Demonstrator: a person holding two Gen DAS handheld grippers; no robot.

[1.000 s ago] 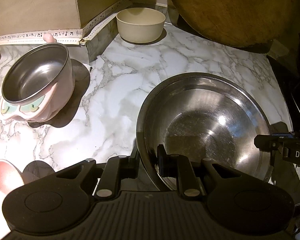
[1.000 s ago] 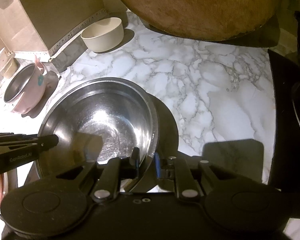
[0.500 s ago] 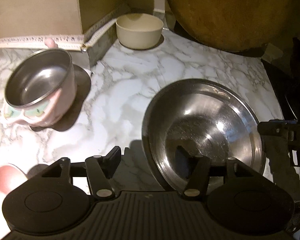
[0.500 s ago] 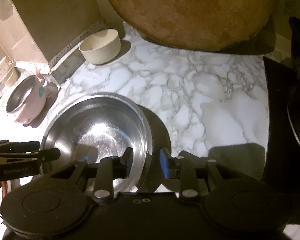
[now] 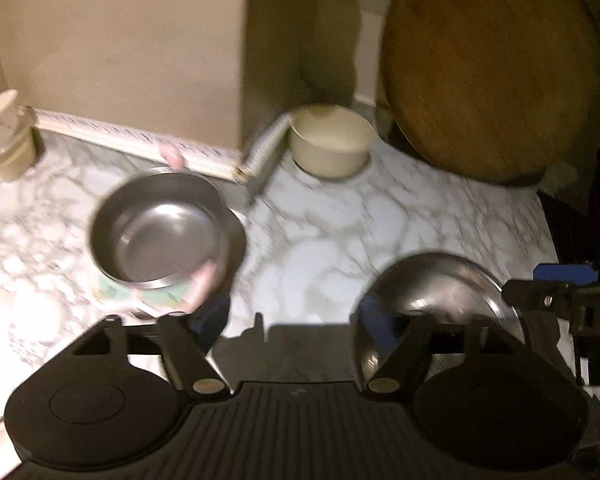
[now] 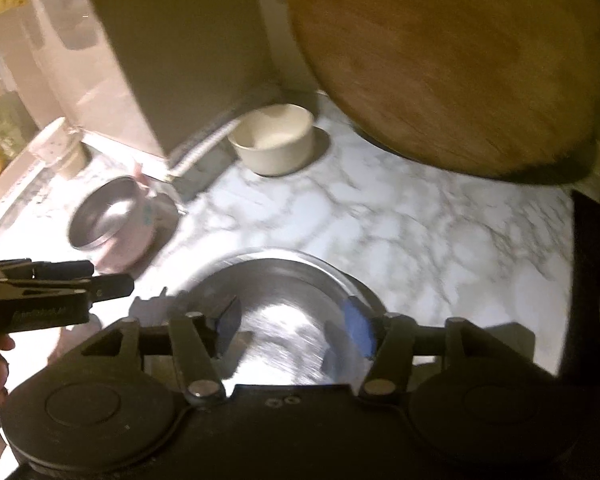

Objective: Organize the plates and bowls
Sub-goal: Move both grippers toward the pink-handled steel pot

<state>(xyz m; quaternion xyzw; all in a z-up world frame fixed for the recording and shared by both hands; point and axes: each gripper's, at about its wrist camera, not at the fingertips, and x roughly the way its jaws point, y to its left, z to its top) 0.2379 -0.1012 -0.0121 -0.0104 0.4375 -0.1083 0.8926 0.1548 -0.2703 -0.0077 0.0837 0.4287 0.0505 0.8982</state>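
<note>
Spanning a corner, marble counter (image 6: pixel 420 216), wooden board (image 6: pixel 452 60) leaning behind. Steel bowl (image 6: pixel 284 312) mouth-up, round. Left gripper (image 5: pixel 292 318), right gripper (image 6: pixel 292 324): both spread, empty.

A wide, shallow steel bowl (image 6: pixel 284 320) sits upright on the marble just ahead of the right gripper (image 6: pixel 292 320), its rim between the spread fingers. Ahead and to the left stands a pink bowl with a steel liner (image 5: pixel 160 232), upright. Farther ahead, near the wall corner, rests a small cream bowl (image 5: pixel 330 144), empty.
</note>
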